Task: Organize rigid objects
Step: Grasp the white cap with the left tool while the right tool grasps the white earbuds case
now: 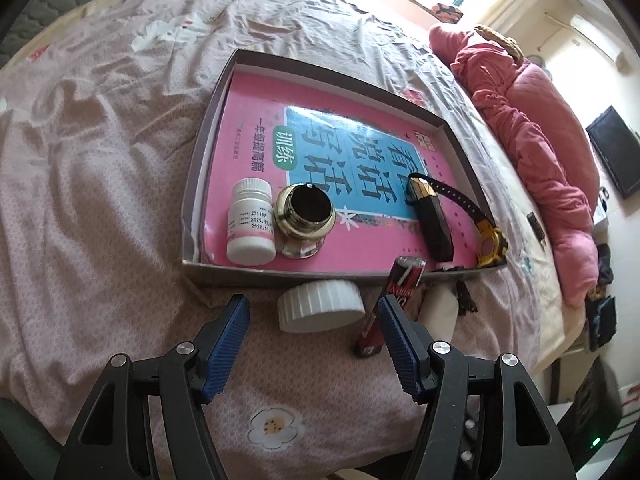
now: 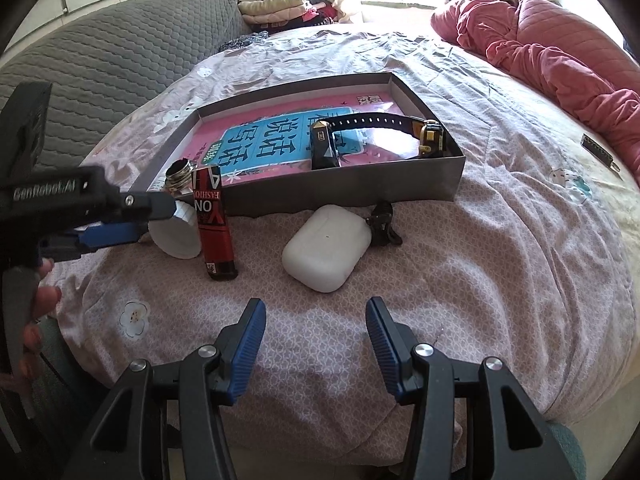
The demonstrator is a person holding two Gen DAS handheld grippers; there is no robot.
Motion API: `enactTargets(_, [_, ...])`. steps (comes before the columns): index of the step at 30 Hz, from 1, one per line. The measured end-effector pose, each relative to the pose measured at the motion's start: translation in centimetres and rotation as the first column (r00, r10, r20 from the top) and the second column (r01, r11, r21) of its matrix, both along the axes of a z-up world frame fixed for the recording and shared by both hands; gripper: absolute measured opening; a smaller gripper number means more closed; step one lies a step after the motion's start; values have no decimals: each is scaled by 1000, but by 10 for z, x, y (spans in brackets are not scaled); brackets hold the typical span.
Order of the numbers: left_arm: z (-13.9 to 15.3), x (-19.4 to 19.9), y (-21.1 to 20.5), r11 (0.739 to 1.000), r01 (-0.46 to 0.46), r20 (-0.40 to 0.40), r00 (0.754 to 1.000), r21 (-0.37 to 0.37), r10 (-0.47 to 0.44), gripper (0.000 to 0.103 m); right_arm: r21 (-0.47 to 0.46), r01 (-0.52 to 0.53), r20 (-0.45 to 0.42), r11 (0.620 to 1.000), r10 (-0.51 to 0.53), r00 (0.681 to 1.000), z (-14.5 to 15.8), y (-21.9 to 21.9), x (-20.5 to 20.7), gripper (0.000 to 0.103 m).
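A shallow grey box (image 1: 248,276) on the bed holds a pink book, a white pill bottle (image 1: 251,220), a gold-rimmed glass jar (image 1: 304,220), a black and gold case (image 1: 430,220) and a yellow-faced watch (image 1: 490,242). In front of the box lies a white ribbed cap (image 1: 320,306). My left gripper (image 1: 313,312) is open, with the cap just ahead between its fingertips and untouched. A red and black lighter (image 1: 396,292) stands by its right finger. My right gripper (image 2: 316,316) is open and empty, short of a white earbud case (image 2: 326,248).
A small black clip (image 2: 384,224) lies beside the earbud case, against the box wall (image 2: 400,188). A pink quilt (image 2: 560,52) is heaped at the right. A grey padded headboard (image 2: 120,52) runs along the far left. A hand (image 2: 40,300) holds the left gripper's handle.
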State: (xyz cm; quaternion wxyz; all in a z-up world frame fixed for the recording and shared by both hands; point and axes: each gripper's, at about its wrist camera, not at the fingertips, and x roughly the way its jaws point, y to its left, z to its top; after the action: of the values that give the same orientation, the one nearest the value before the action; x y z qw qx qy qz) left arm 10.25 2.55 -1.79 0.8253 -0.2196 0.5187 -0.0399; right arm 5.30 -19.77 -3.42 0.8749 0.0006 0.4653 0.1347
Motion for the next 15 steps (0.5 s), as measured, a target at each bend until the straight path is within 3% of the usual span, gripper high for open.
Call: enactTargets(15, [-20,14,-6,1000,-28,-82,996,6,28,68,4,8,1,1000,-8,1000,-6,8,10,52])
